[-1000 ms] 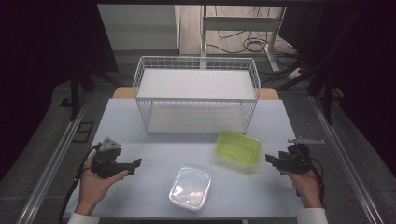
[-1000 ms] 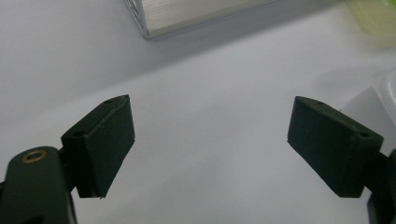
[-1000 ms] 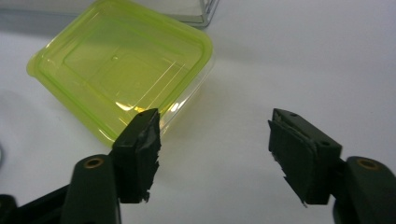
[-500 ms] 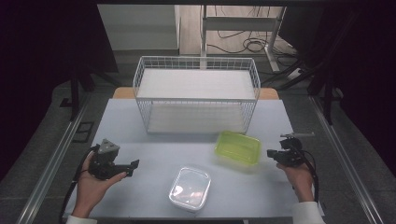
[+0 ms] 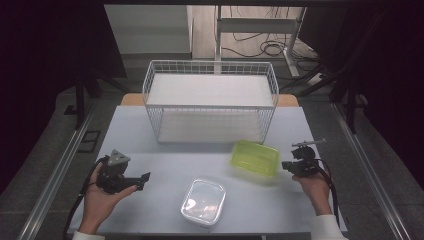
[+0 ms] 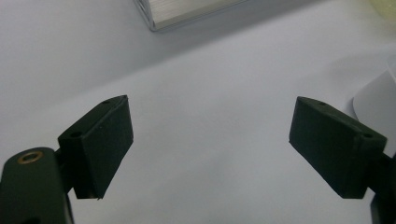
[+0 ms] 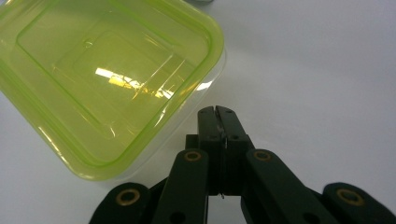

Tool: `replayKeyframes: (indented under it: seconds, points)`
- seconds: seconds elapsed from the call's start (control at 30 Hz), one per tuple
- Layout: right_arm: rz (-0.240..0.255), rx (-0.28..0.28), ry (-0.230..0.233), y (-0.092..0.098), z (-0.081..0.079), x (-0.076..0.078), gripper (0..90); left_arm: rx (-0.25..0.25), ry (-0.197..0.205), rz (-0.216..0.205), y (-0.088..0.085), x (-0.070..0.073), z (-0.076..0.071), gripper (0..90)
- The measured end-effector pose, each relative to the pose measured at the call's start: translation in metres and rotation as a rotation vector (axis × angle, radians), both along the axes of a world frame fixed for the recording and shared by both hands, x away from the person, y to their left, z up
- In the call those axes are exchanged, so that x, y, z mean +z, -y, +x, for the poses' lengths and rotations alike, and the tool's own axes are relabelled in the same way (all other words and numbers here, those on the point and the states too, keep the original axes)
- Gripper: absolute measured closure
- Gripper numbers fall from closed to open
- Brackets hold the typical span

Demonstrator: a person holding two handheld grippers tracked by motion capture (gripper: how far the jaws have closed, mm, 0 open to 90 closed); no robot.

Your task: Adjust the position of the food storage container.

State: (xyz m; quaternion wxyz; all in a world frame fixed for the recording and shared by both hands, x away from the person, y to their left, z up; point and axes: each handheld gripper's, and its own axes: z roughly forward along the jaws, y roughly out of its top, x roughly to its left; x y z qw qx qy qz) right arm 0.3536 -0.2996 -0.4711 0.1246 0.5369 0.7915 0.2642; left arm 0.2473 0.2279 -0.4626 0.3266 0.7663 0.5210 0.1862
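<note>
The square green-lidded plastic container (image 7: 112, 79) looks glossy and translucent, catching the light. The pale grey table (image 5: 165, 165) is smooth and matt; the white wire basket (image 5: 210, 102) seems coated metal.

Overhead light bright on white table (image 5: 165, 165), surroundings dark, near black at sides. High view soft, slightly grainy. Glare streaks on green lid (image 7: 112, 79) in right gripper view, sharp there. Left gripper view: black pads (image 6: 100, 140) mildly blurred, faint soft shadows on tabletop, washed-out corner top right.

A lab: railed test table (image 5: 150, 150), floor cables (image 5: 260, 49) (dark surroundings).
</note>
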Motion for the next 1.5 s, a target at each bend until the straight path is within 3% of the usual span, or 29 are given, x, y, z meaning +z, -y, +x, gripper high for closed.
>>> replayKeyframes:
  seconds: [0.57,0.73,1.07,1.5]
  points:
    - [-0.054,0.022,0.007,-0.013,0.012,-0.003,89.0,0.011,-0.003,0.030,0.003,-0.004,0.002,12.9]
    - [-0.068,0.035,0.023,-0.018,0.016,-0.002,89.0,0.013,-0.017,0.020,0.002,-0.008,0.003,13.0]
    - [-0.095,0.112,0.059,-0.038,0.025,0.003,89.1,0.018,-0.017,0.021,0.002,-0.008,0.004,13.0]
    - [-0.120,0.167,0.073,-0.059,0.031,0.001,89.0,0.014,-0.022,0.026,0.004,-0.010,0.005,13.0]
